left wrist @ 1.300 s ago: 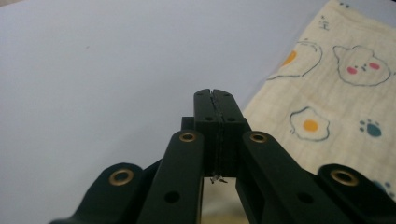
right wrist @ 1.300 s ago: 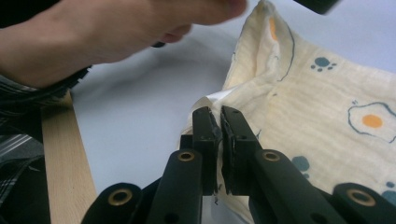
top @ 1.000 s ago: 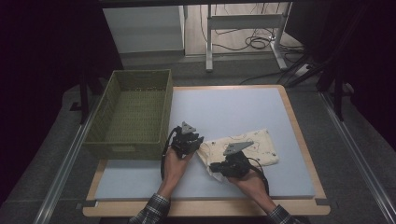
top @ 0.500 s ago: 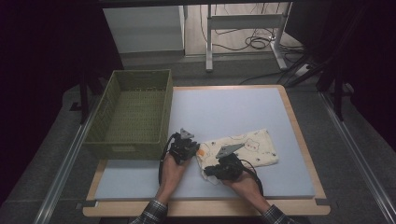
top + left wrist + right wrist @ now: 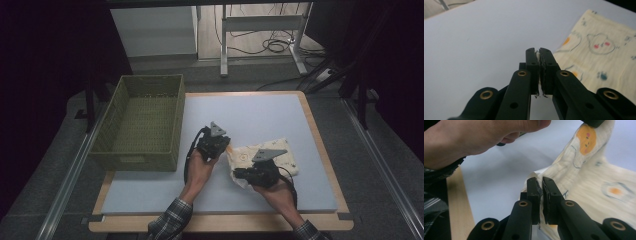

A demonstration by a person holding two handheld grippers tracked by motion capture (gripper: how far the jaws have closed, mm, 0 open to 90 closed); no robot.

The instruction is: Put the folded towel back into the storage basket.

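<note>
A cream cloth (image 5: 243,154) printed with small animal faces lies on the pale blue mat (image 5: 250,115). My left gripper (image 5: 228,147) is shut on the cloth's left corner and holds it a little above the mat. In the left gripper view a thin sliver of fabric shows between the shut jaws (image 5: 539,53), with the cloth (image 5: 599,57) spread out to the right. My right gripper (image 5: 236,175) is shut on the cloth's near edge. In the right gripper view its jaws (image 5: 539,182) pinch a fold, and the cloth (image 5: 599,187) rises toward the left gripper (image 5: 594,122).
A green woven basket (image 5: 145,77) stands at the mat's left side, its bottom bare. The wooden table edge (image 5: 220,222) runs along the front. Table legs and cables (image 5: 270,45) lie on the floor beyond.
The left gripper dipped onto the cloth's left corner, then rose and moved back with it. The right hand shifted slightly and kept its hold. The cloth's left part is now lifted and bunched.
</note>
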